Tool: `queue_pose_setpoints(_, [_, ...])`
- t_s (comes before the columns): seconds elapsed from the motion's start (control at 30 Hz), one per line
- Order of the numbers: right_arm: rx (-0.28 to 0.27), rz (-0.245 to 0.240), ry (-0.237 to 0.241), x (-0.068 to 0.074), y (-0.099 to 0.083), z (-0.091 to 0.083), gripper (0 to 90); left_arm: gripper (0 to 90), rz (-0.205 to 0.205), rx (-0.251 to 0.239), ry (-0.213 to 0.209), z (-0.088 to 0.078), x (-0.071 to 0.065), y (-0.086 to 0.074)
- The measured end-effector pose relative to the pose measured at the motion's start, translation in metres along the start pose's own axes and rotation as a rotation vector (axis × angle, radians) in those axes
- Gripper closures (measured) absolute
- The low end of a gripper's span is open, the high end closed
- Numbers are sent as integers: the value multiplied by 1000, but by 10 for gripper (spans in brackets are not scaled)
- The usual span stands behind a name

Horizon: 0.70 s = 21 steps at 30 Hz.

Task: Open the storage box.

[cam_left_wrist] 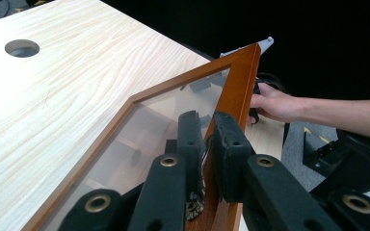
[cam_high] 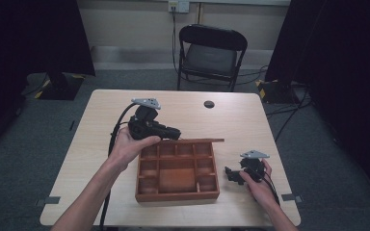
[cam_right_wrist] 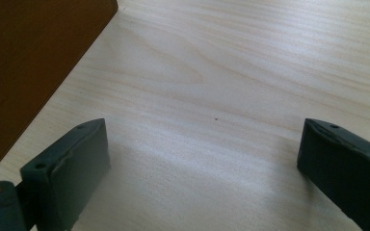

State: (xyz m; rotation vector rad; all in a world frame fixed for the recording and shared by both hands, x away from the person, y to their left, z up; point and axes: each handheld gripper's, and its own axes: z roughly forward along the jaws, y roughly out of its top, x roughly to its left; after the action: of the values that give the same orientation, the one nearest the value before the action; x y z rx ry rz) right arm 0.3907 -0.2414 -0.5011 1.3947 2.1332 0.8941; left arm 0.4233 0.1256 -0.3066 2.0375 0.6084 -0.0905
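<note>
The left gripper [cam_left_wrist: 204, 139] is clamping the wooden frame of the glass-paned lid [cam_left_wrist: 236, 91], holding it raised at the centre of the high view — above the far edge of the compartmented wooden box [cam_high: 177, 192]. The right gripper [cam_right_wrist: 202, 168] is resting at lower right on the table [cam_right_wrist: 231, 62], jaws standing wide apart — gripping nothing.

The left gripper [cam_high: 173, 133] holds the glazed lid [cam_high: 197, 141] raised at the far edge of the wooden compartment box [cam_high: 177, 195]; the right gripper [cam_high: 232, 174] rests right of the box.
</note>
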Motion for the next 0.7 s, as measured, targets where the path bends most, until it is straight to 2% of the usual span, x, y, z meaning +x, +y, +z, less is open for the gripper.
queue_pose_setpoints(0.4, [1, 0, 0, 0, 0, 0, 29, 824, -23, -2, -5, -1, 4, 4])
queue_pose_setpoints(0.7, [3, 2, 1, 0, 0, 0, 28, 824, -25, -5, -2, -1, 4, 4])
